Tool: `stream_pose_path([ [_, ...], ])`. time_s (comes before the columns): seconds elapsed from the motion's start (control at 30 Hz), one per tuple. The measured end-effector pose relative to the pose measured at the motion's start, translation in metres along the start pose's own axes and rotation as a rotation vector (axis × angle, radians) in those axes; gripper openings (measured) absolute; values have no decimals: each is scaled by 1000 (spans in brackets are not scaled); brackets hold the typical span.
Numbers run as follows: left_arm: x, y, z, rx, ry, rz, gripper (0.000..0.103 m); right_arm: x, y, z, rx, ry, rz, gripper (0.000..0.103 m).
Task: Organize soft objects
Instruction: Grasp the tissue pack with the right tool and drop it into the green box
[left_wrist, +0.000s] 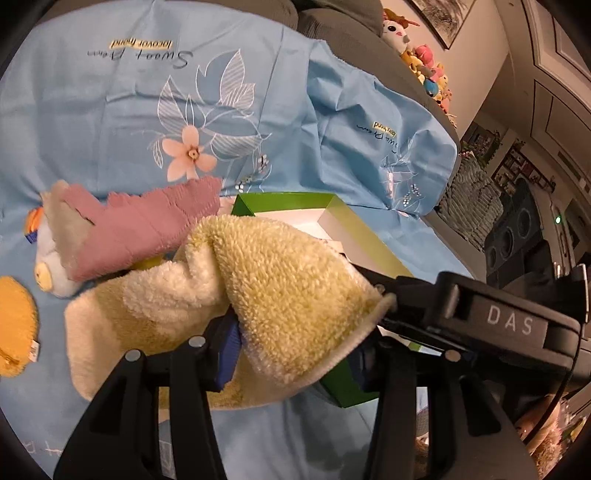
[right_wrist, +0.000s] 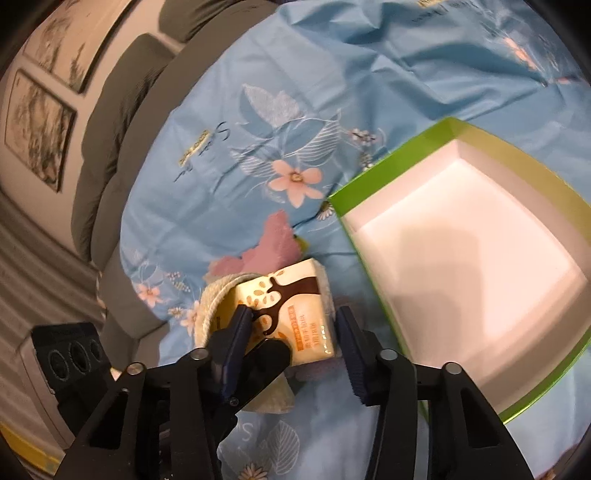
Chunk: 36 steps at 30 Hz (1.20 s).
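In the left wrist view my left gripper (left_wrist: 295, 350) is shut on a fluffy yellow towel (left_wrist: 266, 295), lifted and draped over its fingers. A pink cloth (left_wrist: 147, 225) lies over a white plush toy (left_wrist: 51, 269) to the left. A green box with a white inside (left_wrist: 354, 229) sits behind the towel. In the right wrist view my right gripper (right_wrist: 291, 332) is open around a cream tissue pack with a brown tree print (right_wrist: 295, 306); whether the pads touch it is unclear. The green box (right_wrist: 461, 251) lies open to its right.
A blue flowered sheet (left_wrist: 184, 110) covers the grey sofa. An orange plush (left_wrist: 14, 325) lies at the far left. Several small plush toys (left_wrist: 428, 66) line the sofa back. Black speakers (left_wrist: 517, 229) stand at the right. Framed pictures (right_wrist: 40, 122) hang on the wall.
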<state>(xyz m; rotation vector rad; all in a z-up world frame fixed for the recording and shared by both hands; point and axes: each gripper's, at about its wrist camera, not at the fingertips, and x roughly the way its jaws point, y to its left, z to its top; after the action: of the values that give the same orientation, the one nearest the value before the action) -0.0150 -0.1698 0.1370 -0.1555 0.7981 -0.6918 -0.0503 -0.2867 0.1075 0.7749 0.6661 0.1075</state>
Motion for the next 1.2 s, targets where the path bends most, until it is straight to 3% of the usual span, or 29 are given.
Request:
stream_pose_path([
  [0.13,8,2,0,-18,27,-39,46,-1,-12,4,36,-10,5,43],
  [0.7,67,-52,5,26,149,-170,47,-44,-72,18,182,-121,-158,43],
  [0.83,71,-50,3,8,170,-157,57,-44,-75,18,171,-129,-254,43],
  [0.97,55,-43,2,-8,143,-165,73,-45,-73,18,161,-141,-272,64],
  [1.17,22,-29,2,32,69,-73,80,-43,-52,15,87,-142,-248,76],
  [1.2,16,-24,1,32,60,-46,85,-43,-48,14,72,-137,-235,76],
])
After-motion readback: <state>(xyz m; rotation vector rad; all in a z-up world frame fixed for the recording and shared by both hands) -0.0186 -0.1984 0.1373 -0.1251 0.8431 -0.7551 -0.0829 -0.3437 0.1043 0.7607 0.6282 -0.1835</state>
